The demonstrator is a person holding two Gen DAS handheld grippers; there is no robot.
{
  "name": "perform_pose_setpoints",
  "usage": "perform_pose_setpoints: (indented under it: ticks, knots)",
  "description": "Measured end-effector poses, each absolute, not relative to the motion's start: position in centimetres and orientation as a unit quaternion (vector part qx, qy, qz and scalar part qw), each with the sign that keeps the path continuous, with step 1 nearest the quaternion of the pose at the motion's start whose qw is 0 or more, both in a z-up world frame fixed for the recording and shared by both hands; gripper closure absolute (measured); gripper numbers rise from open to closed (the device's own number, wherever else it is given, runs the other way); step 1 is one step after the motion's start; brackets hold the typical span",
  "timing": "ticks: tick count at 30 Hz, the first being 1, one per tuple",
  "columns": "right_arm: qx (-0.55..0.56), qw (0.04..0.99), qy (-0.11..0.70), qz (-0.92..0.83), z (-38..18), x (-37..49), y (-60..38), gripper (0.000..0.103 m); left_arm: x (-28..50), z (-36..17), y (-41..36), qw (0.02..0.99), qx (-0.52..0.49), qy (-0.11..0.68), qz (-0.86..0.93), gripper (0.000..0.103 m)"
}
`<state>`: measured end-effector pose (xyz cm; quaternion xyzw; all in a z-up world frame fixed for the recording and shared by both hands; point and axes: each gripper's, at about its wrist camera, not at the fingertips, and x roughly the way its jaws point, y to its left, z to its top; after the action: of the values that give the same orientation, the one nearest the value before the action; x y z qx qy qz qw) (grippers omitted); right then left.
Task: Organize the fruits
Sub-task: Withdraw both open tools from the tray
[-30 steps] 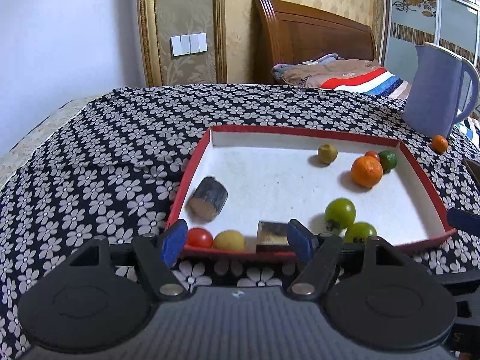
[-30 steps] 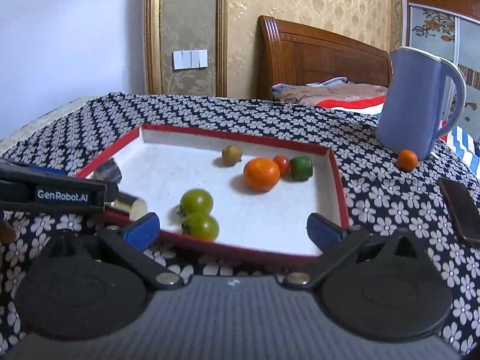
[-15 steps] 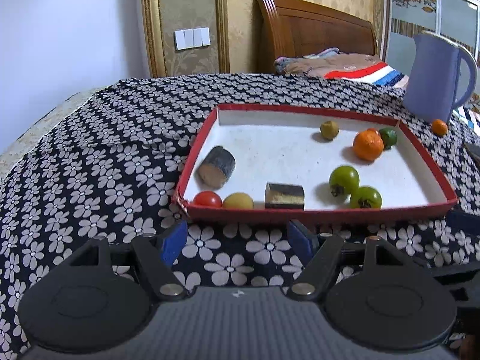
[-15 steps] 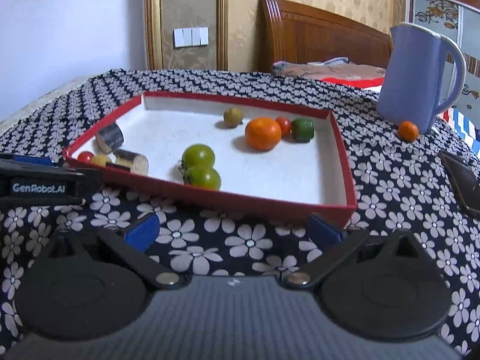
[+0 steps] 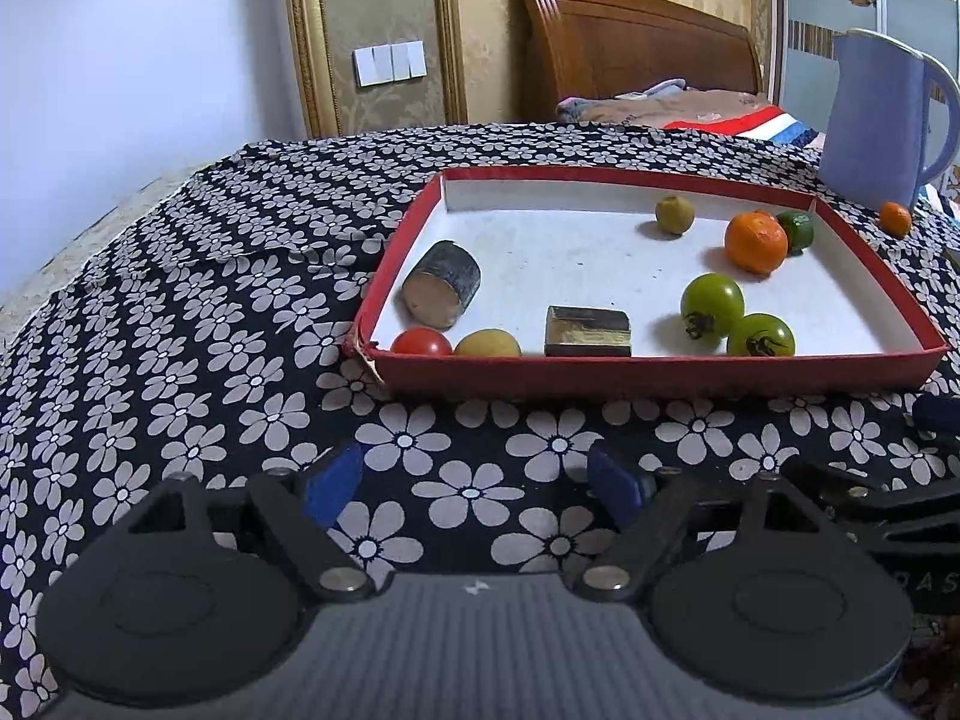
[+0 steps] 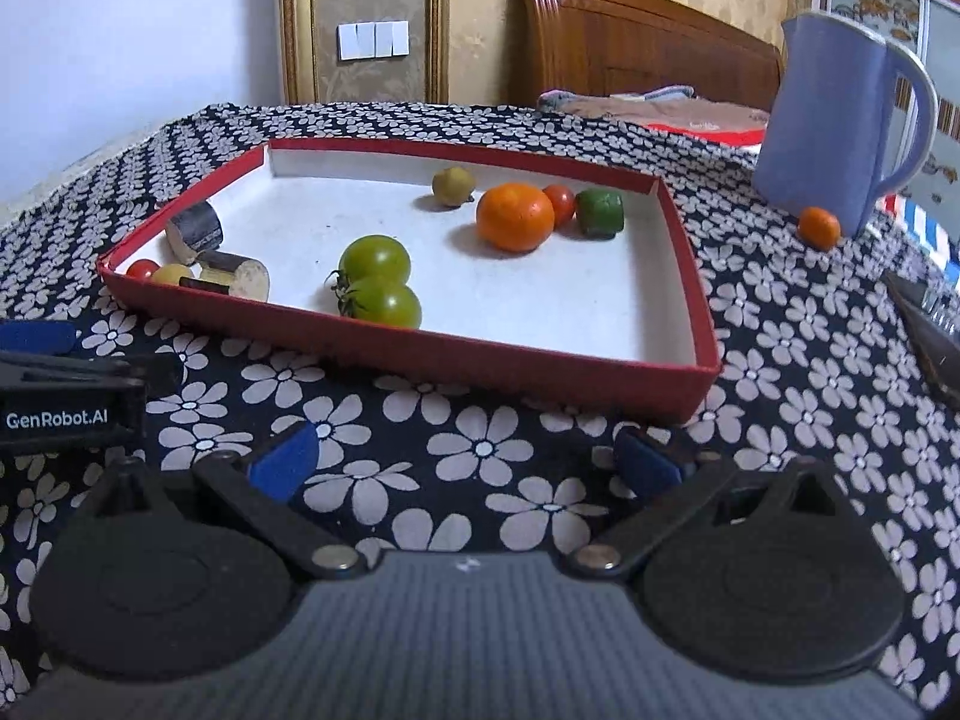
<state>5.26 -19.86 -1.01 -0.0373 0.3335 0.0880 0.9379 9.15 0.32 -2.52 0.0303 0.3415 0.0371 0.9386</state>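
Note:
A red tray [image 5: 660,369] [image 6: 420,354] with a white floor sits on the flowered cloth. It holds two green tomatoes [image 5: 712,303] [image 6: 375,261], a large orange [image 5: 755,242] [image 6: 515,217], a lime [image 6: 600,213], small red and yellow fruits [image 5: 421,342] and two dark cut pieces [image 5: 443,291]. A small orange [image 6: 819,227] [image 5: 895,219] lies outside the tray by the jug. My left gripper [image 5: 477,483] and right gripper [image 6: 468,459] are open and empty, in front of the tray.
A blue jug [image 6: 834,120] [image 5: 876,120] stands at the back right. A dark flat object [image 6: 930,336] lies at the right edge. The left gripper's body [image 6: 66,402] shows at the left of the right wrist view. A bed headboard is behind the table.
Both grippers have drawn back from the tray toward the table's front. Their fingers were over the tray's near rim a second ago; flowered cloth now lies between them and the tray.

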Motion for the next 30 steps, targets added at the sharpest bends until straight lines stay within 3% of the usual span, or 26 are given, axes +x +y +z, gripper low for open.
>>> perform_pose_setpoints:
  ticks: [30]
  knots:
    - [-0.021, 0.936, 0.338, 0.093, -1.18, 5.41, -20.26, 0.0, 9.24, -2.99, 0.32, 0.939, 0.036, 0.339, 0.043, 0.008]
